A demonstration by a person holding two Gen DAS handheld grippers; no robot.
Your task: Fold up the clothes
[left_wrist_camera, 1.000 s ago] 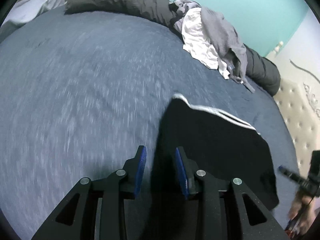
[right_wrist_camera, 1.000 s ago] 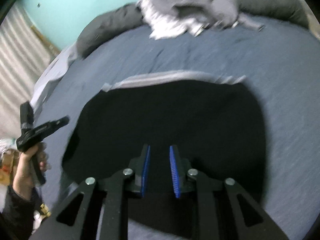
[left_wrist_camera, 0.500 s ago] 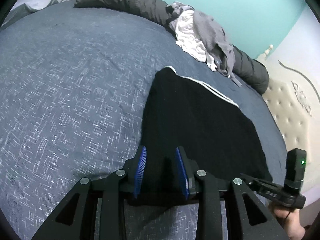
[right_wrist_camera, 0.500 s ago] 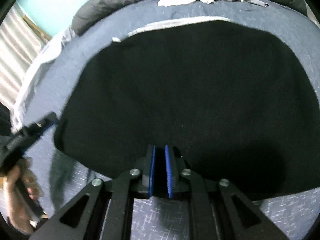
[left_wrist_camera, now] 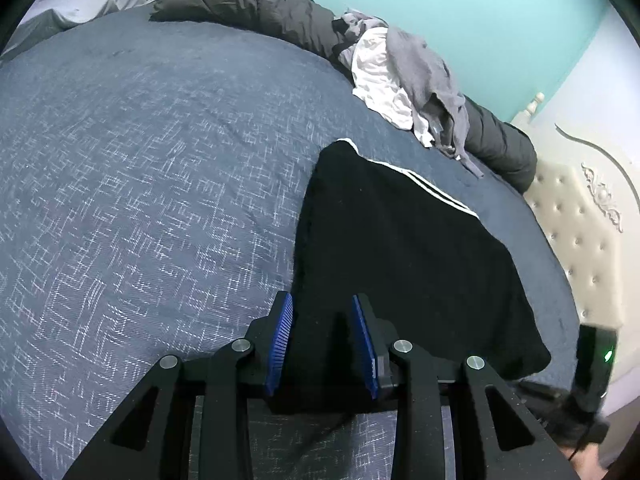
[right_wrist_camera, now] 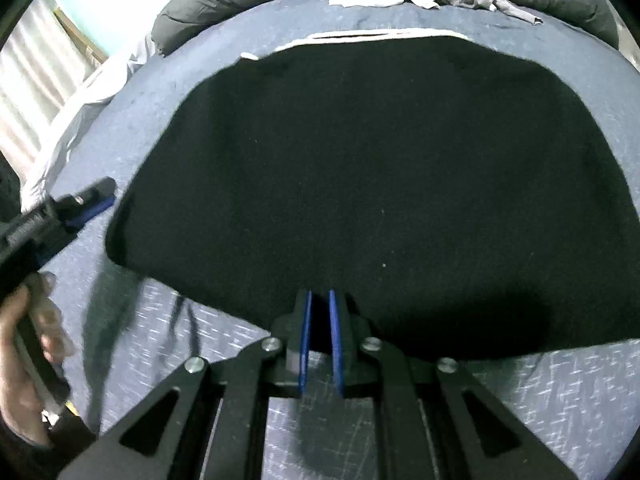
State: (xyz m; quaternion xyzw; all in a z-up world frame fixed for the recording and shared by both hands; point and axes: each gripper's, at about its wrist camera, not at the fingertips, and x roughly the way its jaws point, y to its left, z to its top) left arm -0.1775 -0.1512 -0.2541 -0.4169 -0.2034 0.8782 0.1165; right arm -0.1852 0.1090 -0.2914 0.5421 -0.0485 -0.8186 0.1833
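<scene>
A black garment (left_wrist_camera: 404, 256) with white side stripes lies flat on the blue bedspread (left_wrist_camera: 140, 184); it fills the right wrist view (right_wrist_camera: 380, 184). My left gripper (left_wrist_camera: 322, 308) is open, its blue pads straddling the garment's near left corner. My right gripper (right_wrist_camera: 319, 300) has its pads nearly together at the garment's near edge, with a narrow dark gap between them; whether cloth is pinched I cannot tell. The left gripper also shows at the left of the right wrist view (right_wrist_camera: 92, 200).
A pile of grey and white clothes (left_wrist_camera: 404, 76) lies at the far side against a dark grey rolled duvet (left_wrist_camera: 248, 4). A cream tufted headboard (left_wrist_camera: 580, 240) stands at the right. A light sheet (right_wrist_camera: 80, 112) lies at the bed's left edge.
Both grippers have come down to the garment's near edge. My right gripper's pads have narrowed from about a second ago. The left gripper stays open.
</scene>
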